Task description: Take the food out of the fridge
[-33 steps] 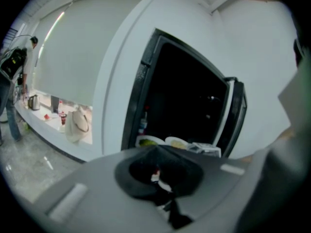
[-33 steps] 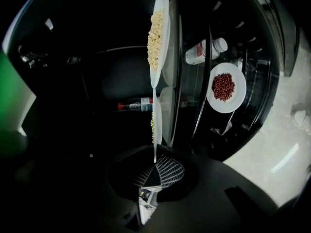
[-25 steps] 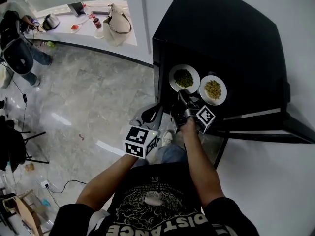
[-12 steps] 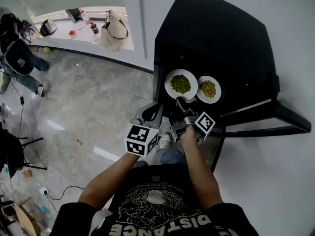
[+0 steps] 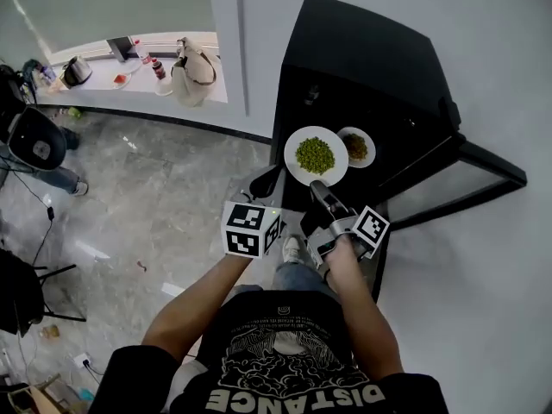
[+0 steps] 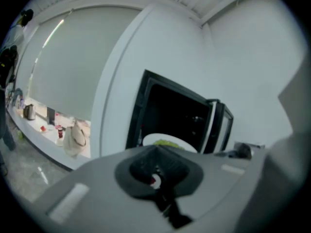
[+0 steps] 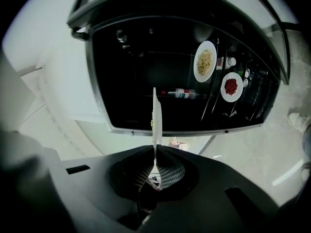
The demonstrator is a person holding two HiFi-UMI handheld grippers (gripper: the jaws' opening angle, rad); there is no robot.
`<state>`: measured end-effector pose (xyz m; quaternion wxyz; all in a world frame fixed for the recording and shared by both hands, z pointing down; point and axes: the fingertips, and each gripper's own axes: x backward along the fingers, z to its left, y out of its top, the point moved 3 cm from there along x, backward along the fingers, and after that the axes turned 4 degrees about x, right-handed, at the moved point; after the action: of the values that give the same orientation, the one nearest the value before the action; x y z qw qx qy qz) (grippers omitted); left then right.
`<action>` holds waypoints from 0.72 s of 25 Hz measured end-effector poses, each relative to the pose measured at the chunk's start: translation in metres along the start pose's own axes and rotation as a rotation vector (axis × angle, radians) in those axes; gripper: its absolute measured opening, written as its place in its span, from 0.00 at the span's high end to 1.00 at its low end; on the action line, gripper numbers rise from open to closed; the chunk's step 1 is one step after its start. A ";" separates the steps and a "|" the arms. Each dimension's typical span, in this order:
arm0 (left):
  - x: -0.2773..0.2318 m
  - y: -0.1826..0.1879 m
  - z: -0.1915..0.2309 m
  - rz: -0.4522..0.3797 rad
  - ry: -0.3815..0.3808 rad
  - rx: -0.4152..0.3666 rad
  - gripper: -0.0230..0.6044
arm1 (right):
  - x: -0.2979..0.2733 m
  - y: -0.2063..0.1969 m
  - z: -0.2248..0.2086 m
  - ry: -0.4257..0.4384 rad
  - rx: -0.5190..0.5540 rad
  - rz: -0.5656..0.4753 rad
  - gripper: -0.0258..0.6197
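Note:
My right gripper [image 5: 318,186] is shut on the near rim of a white plate of green food [image 5: 316,155], which it holds level in front of the open black fridge [image 5: 362,50]. In the right gripper view that plate [image 7: 155,118] shows edge-on between the jaws of the right gripper [image 7: 155,152]. A second plate with yellowish food [image 5: 355,146] stays on the fridge shelf behind it. Two plates show inside, one with yellow food [image 7: 204,61] and one with red food [image 7: 231,87]. My left gripper [image 5: 264,182] hovers left of the held plate, shut and holding nothing.
The fridge door [image 5: 461,175] stands open to the right. A bottle [image 7: 182,92] lies on a shelf inside. Far left, a white counter [image 5: 129,76] carries a bag [image 5: 191,63] and small items. A black chair [image 5: 34,141] stands on the grey floor.
The right gripper has risen and drawn back with the green-food plate, which now sits clear of the shelf. The left gripper has risen a little. The yellowish plate stays inside.

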<state>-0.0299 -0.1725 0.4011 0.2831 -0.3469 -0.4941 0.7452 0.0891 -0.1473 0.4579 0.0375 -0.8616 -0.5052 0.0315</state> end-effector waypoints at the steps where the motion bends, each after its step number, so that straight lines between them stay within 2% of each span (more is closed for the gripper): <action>1: 0.004 0.002 0.000 0.000 -0.004 -0.003 0.96 | 0.005 -0.005 0.008 0.008 0.001 -0.004 0.95; 7: 0.029 0.019 -0.006 -0.012 -0.042 -0.012 0.96 | 0.034 -0.031 0.065 0.050 0.024 -0.023 0.94; 11: 0.037 0.035 -0.006 -0.040 -0.046 0.025 0.96 | 0.043 -0.043 0.107 0.082 0.051 -0.008 0.94; 18: 0.045 0.075 -0.012 -0.088 -0.066 0.004 0.96 | 0.036 -0.036 0.184 0.142 0.119 0.015 0.94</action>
<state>-0.0533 -0.1583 0.3176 0.3002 -0.2995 -0.5163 0.7441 0.0586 -0.0929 0.2774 0.1244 -0.8617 -0.4920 0.0007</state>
